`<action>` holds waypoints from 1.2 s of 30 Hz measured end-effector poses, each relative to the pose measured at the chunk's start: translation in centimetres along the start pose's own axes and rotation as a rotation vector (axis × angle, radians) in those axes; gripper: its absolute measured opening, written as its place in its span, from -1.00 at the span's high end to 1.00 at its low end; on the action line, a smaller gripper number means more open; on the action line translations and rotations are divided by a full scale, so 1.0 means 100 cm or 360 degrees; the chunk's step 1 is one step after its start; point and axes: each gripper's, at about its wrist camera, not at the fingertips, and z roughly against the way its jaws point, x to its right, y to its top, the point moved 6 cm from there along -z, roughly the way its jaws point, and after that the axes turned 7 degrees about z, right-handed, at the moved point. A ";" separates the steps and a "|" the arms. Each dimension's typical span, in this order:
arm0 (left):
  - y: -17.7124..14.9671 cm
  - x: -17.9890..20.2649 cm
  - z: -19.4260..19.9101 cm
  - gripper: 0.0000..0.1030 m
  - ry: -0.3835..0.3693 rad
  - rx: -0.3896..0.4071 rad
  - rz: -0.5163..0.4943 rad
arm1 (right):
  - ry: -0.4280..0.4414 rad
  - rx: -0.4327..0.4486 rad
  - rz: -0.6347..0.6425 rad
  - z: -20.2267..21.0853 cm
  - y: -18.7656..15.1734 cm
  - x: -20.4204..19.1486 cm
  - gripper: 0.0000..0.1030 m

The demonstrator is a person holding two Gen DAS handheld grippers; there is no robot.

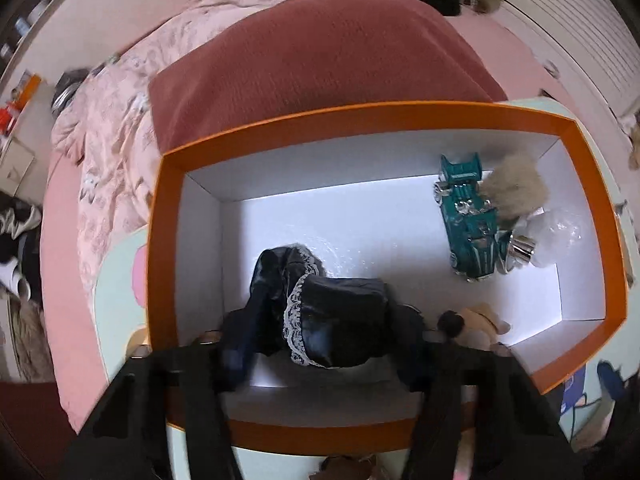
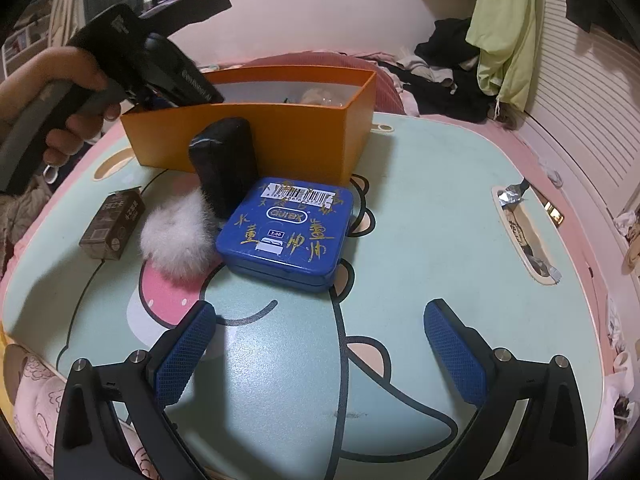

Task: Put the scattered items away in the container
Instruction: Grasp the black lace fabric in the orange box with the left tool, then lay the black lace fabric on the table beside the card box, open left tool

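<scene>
We hold the left gripper (image 1: 320,360) over the orange box (image 1: 360,120), jaws pinching dark lace-trimmed cloth (image 1: 320,320) inside it; right gripper (image 2: 320,356) spread, empty. Risk: cloth snags a pad and lifts back out on release

A red cushion (image 1: 320,52) lies on a pink patterned blanket (image 1: 120,128). At two o'clock of the desk (image 2: 420,240), a green garment (image 2: 504,32) hangs above dark clothes (image 2: 444,68).
</scene>
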 end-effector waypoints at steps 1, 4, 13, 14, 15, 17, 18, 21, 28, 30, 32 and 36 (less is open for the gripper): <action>0.000 0.000 0.002 0.08 -0.0002 0.0017 -0.0008 | 0.0000 0.0000 0.0000 0.000 0.000 0.000 -1.00; -0.002 0.000 0.011 0.18 -0.0092 0.0067 -0.0009 | 0.0000 0.0001 0.0000 0.000 0.000 0.000 -1.00; -0.010 -0.019 0.104 0.43 -0.0620 0.0406 0.0179 | 0.0001 0.0002 0.0000 -0.002 -0.001 0.000 -1.00; -0.014 -0.022 0.113 0.43 -0.0671 0.0428 0.0188 | 0.0001 0.0002 0.0000 -0.002 0.000 0.000 -1.00; -0.020 -0.025 0.123 0.43 -0.0712 0.0459 0.0200 | 0.0001 0.0002 0.0000 -0.002 -0.001 0.000 -1.00; -0.035 -0.027 0.138 0.43 -0.0781 0.0518 0.0221 | 0.0001 0.0002 0.0001 -0.002 -0.001 0.000 -1.00; -0.042 -0.028 0.142 0.43 -0.0820 0.0531 0.0230 | 0.0001 0.0002 0.0000 -0.002 -0.001 0.000 -1.00; -0.065 -0.022 0.130 0.42 -0.0913 0.0480 0.0228 | 0.0001 0.0002 0.0000 -0.002 -0.001 0.000 -1.00; -0.083 -0.014 0.097 0.29 -0.0757 0.0534 0.0240 | 0.0002 0.0004 0.0000 -0.003 0.003 -0.001 -1.00; -0.073 -0.024 0.111 0.02 -0.0677 0.0712 0.0264 | 0.0002 0.0003 -0.0001 -0.004 0.003 -0.001 -1.00; -0.062 -0.036 0.117 -0.77 -0.0602 0.0814 0.0300 | 0.0002 0.0004 0.0000 -0.004 0.003 -0.001 -1.00; -0.040 -0.040 0.115 -0.77 -0.0614 0.0847 0.0229 | 0.0002 0.0004 0.0000 -0.004 0.003 -0.001 -1.00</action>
